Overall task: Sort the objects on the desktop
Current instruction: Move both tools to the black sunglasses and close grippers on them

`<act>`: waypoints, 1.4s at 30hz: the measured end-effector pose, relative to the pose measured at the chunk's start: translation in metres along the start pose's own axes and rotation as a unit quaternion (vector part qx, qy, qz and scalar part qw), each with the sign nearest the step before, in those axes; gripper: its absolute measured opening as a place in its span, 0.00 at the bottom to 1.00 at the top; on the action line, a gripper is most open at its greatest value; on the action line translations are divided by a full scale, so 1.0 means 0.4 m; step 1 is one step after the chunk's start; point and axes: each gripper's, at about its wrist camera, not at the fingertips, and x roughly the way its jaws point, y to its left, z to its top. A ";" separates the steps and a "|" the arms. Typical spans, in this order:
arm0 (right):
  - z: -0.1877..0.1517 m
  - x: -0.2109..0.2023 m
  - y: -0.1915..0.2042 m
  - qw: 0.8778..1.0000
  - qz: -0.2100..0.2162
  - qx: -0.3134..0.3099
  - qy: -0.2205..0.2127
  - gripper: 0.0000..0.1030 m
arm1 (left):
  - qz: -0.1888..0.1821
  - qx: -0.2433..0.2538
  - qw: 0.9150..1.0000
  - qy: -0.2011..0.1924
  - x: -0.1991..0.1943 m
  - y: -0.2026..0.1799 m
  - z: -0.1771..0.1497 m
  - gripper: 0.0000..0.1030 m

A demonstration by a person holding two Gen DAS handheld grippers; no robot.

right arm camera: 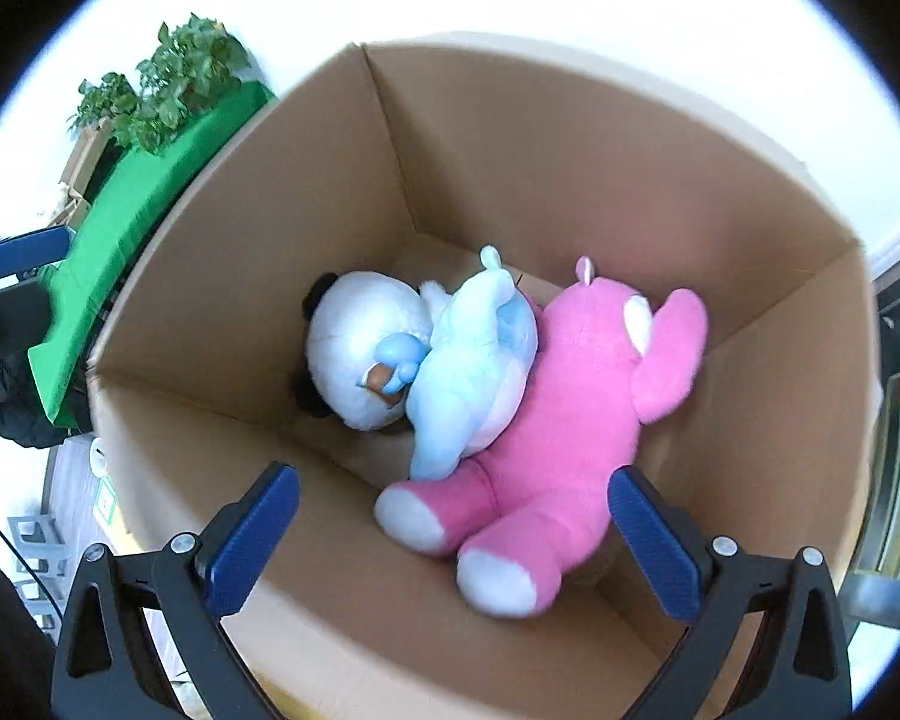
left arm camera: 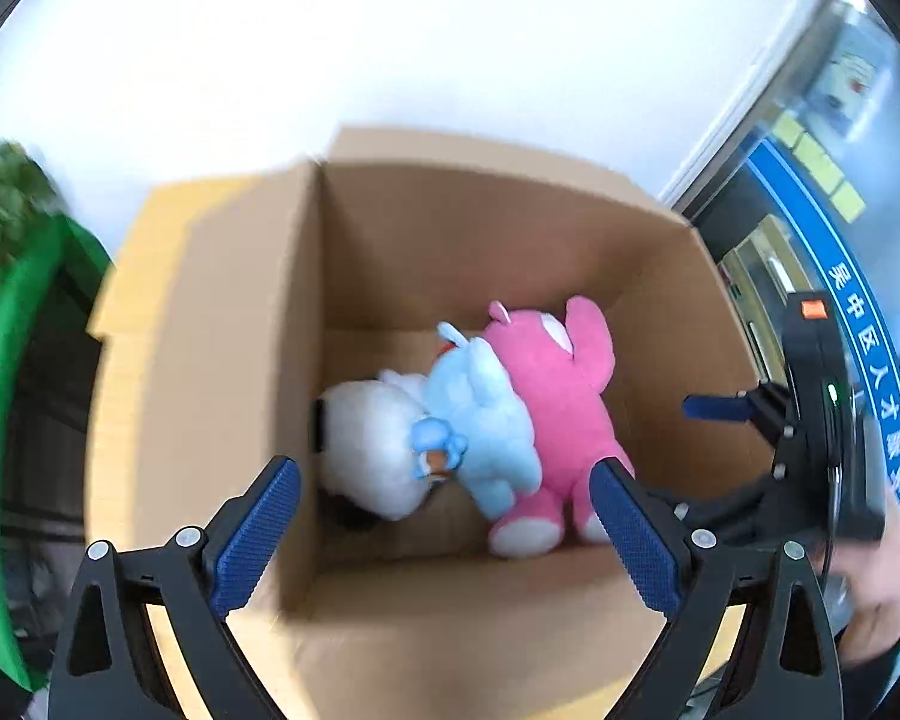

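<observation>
An open cardboard box (left arm camera: 222,360) (right arm camera: 570,138) holds three plush toys on its floor. A pink plush (left arm camera: 561,408) (right arm camera: 576,420) lies on the right, a light blue plush (left arm camera: 486,420) (right arm camera: 480,372) rests against it, and a white plush with black patches (left arm camera: 372,450) (right arm camera: 360,342) lies on the left. My left gripper (left arm camera: 444,534) hovers open above the box's near rim, nothing between its fingers. My right gripper (right arm camera: 450,540) is open above the pink plush's feet, also empty. The right gripper (left arm camera: 744,414) shows at the right edge of the left wrist view.
A green-covered table (right arm camera: 132,204) with leafy plants (right arm camera: 162,72) stands left of the box. A dark jacket (right arm camera: 6,360) and the left gripper's fingertip (right arm camera: 30,249) show at the left edge. A blue sign with characters (left arm camera: 870,330) and a person's hand (left arm camera: 882,588) are on the right.
</observation>
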 end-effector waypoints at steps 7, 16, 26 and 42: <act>-0.127 -0.092 0.025 0.997 -0.001 -0.001 -0.077 1.00 | 0.016 0.025 0.995 -0.093 -0.247 -0.001 -0.191 0.96; -0.386 -0.244 0.086 0.976 0.017 -0.020 -0.214 1.00 | 0.012 0.083 0.967 -0.239 -0.421 0.053 -0.565 0.96; -0.903 -0.077 0.155 0.939 0.001 -0.070 -0.338 1.00 | 0.048 0.114 0.931 -0.344 -0.241 0.157 -0.976 0.98; -0.841 0.556 0.029 0.953 0.142 0.121 -0.240 1.00 | -0.203 -0.029 0.973 -0.103 0.475 0.289 -0.913 0.98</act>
